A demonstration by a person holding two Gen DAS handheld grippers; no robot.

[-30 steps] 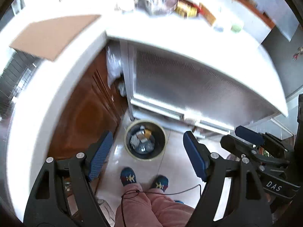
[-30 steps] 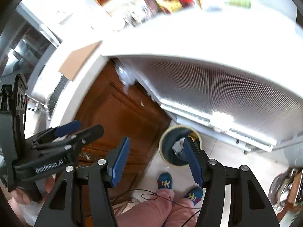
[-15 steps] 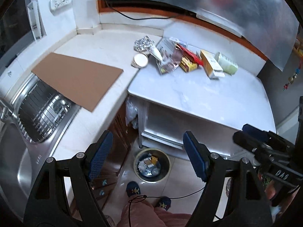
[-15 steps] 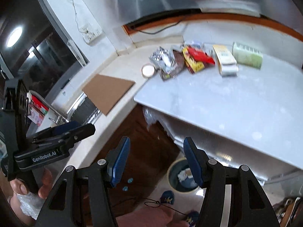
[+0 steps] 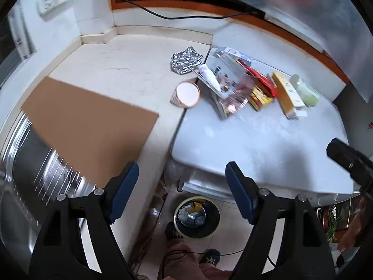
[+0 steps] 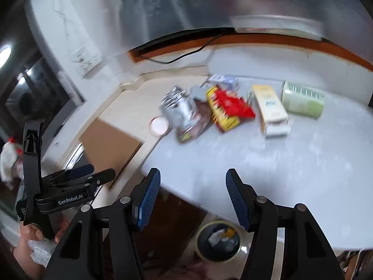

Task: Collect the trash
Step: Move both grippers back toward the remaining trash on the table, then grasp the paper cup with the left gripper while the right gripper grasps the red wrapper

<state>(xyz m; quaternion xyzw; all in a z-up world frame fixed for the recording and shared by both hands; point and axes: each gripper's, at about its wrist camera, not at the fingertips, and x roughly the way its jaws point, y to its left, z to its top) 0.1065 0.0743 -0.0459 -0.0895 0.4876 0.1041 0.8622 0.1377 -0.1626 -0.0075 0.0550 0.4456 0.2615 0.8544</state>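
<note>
A pile of trash lies at the back of the white worktop (image 5: 268,140): crumpled foil (image 5: 185,60), a paper cup (image 5: 186,93) on its side, a clear pouch (image 5: 229,81), red and yellow wrappers (image 6: 227,109), a cream box (image 6: 270,108) and a pale green pack (image 6: 303,99). On the floor below stands a round bin (image 5: 197,217) with scraps inside. My left gripper (image 5: 181,193) hangs open above the counter edge, nothing between its fingers. My right gripper (image 6: 192,197) is open too, over the worktop's front edge, and empty.
A brown cardboard sheet (image 5: 88,126) lies on the beige counter beside a steel sink (image 5: 30,182). A black cable (image 5: 177,16) runs along the back wall. Wooden cabinet doors sit under the counter. The person's feet (image 5: 209,256) stand near the bin.
Both grippers rose from down by the bin and cabinet fronts to above counter height. The worktop and the trash pile have come into full view. Jaw gaps look the same.
</note>
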